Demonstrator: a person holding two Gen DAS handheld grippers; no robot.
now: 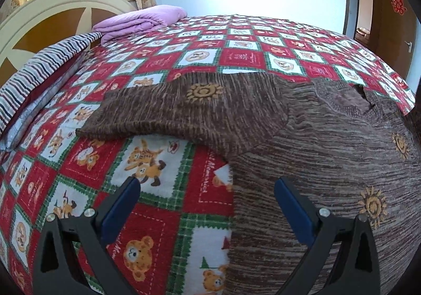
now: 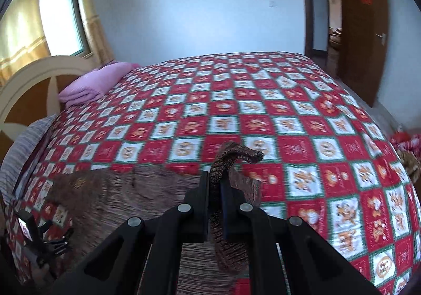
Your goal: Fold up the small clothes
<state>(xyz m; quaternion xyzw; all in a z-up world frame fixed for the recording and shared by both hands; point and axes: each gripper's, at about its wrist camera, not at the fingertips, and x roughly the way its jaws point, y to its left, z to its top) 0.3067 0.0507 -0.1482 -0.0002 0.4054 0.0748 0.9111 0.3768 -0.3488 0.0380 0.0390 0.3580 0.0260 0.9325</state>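
Bed quilt [image 2: 263, 116]: broad bare expanse beyond, ample room for folding
Brown knit sweater [image 1: 329, 163]: flat near the front edge, one sleeve [image 1: 171, 110] outstretched
Right gripper [image 2: 215, 189]: fingers pinching a raised sleeve, likely to fold inward
Left gripper [image 1: 208, 195]: fingers spread, straddling the sweater's side edge

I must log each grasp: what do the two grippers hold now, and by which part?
The right gripper pinches the brown sweater by a sleeve end. The left gripper is open over the sweater's edge and holds nothing.
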